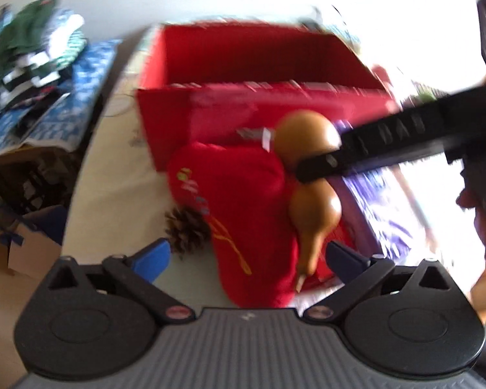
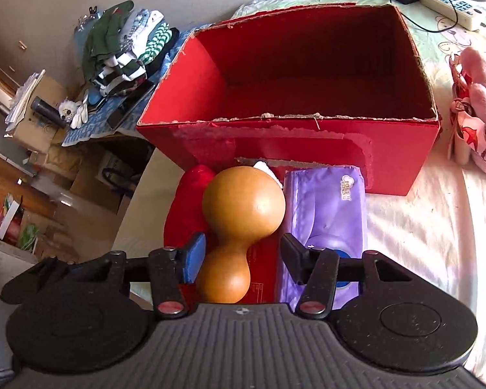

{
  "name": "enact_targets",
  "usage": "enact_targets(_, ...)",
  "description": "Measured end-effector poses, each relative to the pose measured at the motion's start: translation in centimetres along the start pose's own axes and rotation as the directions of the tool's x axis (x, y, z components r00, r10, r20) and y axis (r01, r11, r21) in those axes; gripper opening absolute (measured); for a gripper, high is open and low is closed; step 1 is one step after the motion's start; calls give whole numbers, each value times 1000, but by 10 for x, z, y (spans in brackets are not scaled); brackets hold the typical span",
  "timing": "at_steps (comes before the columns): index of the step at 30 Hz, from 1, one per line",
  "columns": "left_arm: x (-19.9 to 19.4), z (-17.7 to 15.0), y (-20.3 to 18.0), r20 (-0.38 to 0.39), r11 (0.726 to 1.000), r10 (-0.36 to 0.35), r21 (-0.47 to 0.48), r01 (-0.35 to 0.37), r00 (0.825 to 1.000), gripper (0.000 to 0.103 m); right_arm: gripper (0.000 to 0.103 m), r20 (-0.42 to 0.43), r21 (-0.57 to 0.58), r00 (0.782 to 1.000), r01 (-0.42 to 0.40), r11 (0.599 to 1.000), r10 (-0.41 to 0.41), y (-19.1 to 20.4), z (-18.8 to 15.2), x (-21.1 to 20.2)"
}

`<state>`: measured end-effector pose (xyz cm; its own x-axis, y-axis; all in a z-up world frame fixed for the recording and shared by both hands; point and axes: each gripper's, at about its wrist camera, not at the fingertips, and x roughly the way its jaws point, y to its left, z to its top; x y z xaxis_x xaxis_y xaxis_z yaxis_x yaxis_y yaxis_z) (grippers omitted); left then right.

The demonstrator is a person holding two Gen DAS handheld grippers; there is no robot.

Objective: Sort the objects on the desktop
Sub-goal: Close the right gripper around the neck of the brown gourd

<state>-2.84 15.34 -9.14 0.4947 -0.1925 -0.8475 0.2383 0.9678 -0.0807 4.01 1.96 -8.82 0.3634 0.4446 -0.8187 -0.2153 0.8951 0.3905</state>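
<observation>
Pale worktop, red box at 12 o'clock. Right hand-held gripper straddles gourd waist, right pad apart; smooth skin may slip. Left hand-held gripper spread, empty.

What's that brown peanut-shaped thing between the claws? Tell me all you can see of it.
It looks like a dried gourd: smooth, glossy, tan-brown, with two rounded bulbs, a narrow waist and, in the left view, a tapering stem end. It sits in front of the red box, beside the purple tissue pack and against something red and soft. The right gripper straddles its waist; one blue pad touches it, while the other jaw shows a gap.
</observation>
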Motion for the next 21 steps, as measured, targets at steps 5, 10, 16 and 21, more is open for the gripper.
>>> enact_targets(5, 8, 4, -32, 23, 993, -23, 115, 20, 999, 86, 55, -34, -16, 999, 4, 1000, -5, 2, 6, 1)
enact_targets(10, 15, 5, -47, 44, 989, 21, 146, -27, 999, 70, 40, -74, -42, 997, -2, 999, -1, 2, 8, 3)
enact_targets(16, 14, 3, -56, 49, 985, 53, 161, -60, 997, 51, 40, -118, -14, 991, -65, 998, 63, -8, 10, 12)
enact_targets(21, 14, 8, -63, 52, 985, 40, 164, -48, 998, 43, 40, -129, -7, 987, -94, 996, 93, -11, 9, 12)
